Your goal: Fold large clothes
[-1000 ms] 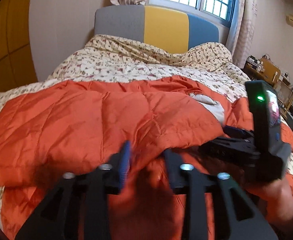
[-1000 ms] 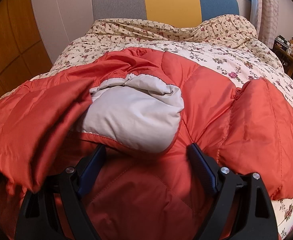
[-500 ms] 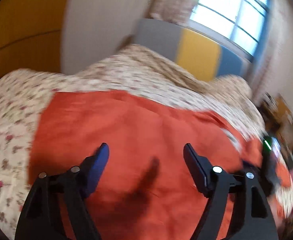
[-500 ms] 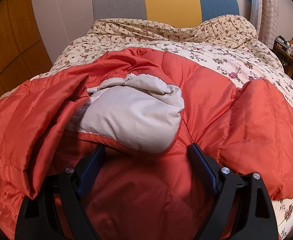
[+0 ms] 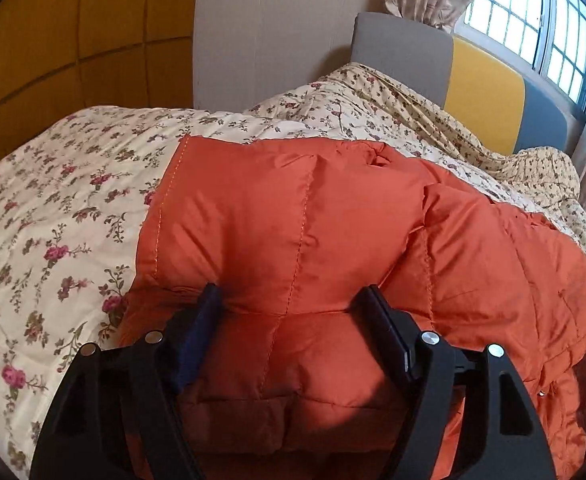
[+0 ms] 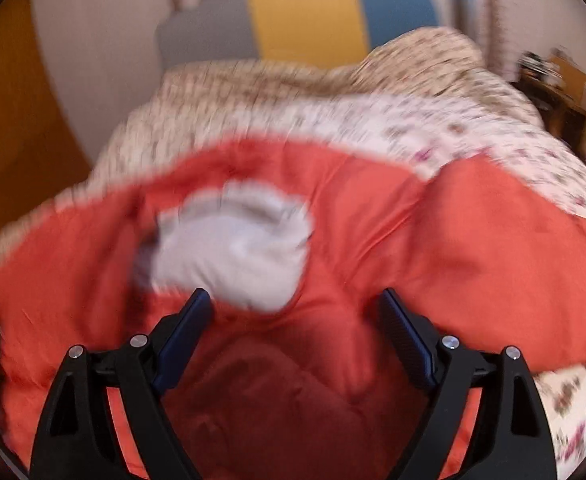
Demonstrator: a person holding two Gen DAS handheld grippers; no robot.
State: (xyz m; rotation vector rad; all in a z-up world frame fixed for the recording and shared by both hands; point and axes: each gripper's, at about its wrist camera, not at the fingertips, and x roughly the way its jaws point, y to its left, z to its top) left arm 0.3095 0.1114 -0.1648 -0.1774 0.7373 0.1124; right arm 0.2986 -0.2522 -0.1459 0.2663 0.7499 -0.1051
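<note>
A large orange quilted jacket [image 5: 293, 216] lies spread on a bed with a floral quilt [image 5: 53, 208]. My left gripper [image 5: 293, 300] is open, low over the jacket's left part, a fold of orange fabric bulging between its fingers. In the blurred right wrist view the jacket [image 6: 433, 240] shows its pale grey hood lining [image 6: 233, 252]. My right gripper [image 6: 293, 304] is open just below that lining, over orange fabric, holding nothing.
A grey, yellow and blue headboard [image 5: 485, 80] stands at the far end under a barred window [image 5: 533, 20]. Wood panels [image 5: 53, 40] line the left wall. A cluttered side table [image 6: 565, 80] stands to the right of the bed.
My left gripper opened, let go of the jacket flap and swung left and down over the jacket's left part. My right gripper stayed open and now moves, blurring its view.
</note>
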